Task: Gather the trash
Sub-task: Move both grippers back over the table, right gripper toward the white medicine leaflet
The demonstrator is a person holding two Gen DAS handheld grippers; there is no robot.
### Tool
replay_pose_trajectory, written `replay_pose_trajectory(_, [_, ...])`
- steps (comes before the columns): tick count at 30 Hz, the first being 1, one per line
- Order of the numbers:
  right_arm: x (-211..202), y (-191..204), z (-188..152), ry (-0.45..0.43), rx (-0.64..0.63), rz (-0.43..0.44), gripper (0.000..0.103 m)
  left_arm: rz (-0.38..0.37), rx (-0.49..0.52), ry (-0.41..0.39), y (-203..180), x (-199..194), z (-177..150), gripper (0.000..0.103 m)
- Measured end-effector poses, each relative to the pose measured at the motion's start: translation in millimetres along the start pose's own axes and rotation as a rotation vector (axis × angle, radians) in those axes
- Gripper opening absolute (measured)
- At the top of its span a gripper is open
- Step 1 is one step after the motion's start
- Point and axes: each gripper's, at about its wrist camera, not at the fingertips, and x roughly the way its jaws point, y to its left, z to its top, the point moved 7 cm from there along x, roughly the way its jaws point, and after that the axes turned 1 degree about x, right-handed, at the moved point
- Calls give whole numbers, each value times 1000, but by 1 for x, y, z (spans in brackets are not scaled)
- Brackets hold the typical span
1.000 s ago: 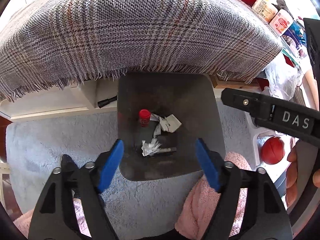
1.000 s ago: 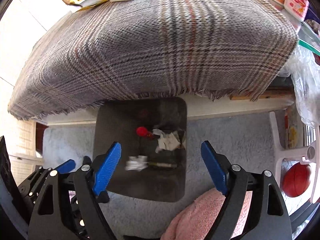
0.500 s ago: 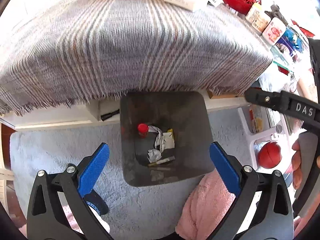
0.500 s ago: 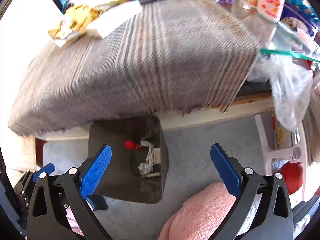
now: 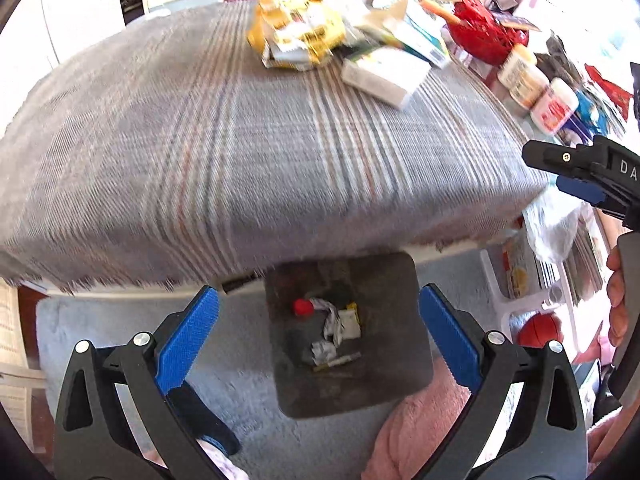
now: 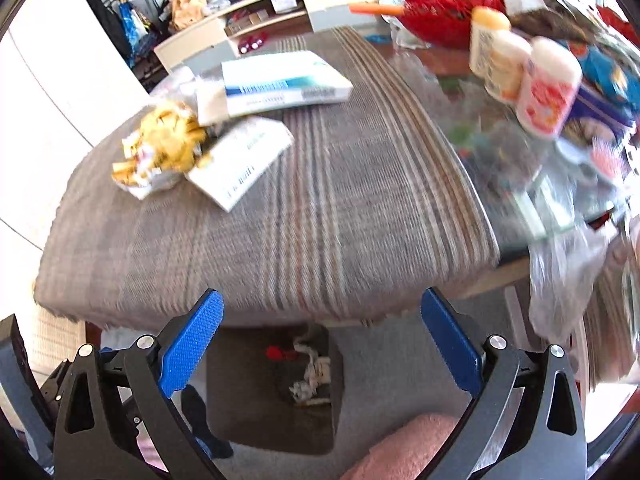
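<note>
A dark bin [image 5: 384, 392] stands on the grey carpet below the table edge, also in the right wrist view [image 6: 240, 408]. It holds crumpled white paper [image 5: 334, 322] and a red cap [image 5: 303, 307]. My left gripper [image 5: 318, 330] is open and empty above the bin. My right gripper [image 6: 320, 340] is open and empty, higher, near the table edge. On the plaid cloth [image 6: 320, 208] lie a crumpled yellow wrapper [image 6: 164, 144], a white box [image 6: 244, 156] and a blue-white box [image 6: 280, 80]. They also show in the left wrist view: wrapper [image 5: 296, 36], white box [image 5: 384, 74].
Bottles [image 6: 544, 84], a red basket [image 6: 444, 8] and clutter fill the table's right side. A plastic bag [image 6: 568, 272] hangs off the right edge. A red ball [image 5: 540, 330] sits by a white rack on the floor. A pink cloth [image 5: 420, 432] lies beside the bin.
Both grippers have risen and tilted up from over the bin toward the tabletop. Both jaws opened wider. The table's trash has come into view.
</note>
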Motion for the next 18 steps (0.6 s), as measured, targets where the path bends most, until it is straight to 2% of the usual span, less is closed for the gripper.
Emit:
replay_pose_trajectory(10, [31,46,59,-1,8,52,99,51,-23,-66,37,-9,69,95])
replay_pose_trajectory(18, [76,70,92,39,90,80,99,71,-22,-96,58,-10,110,95])
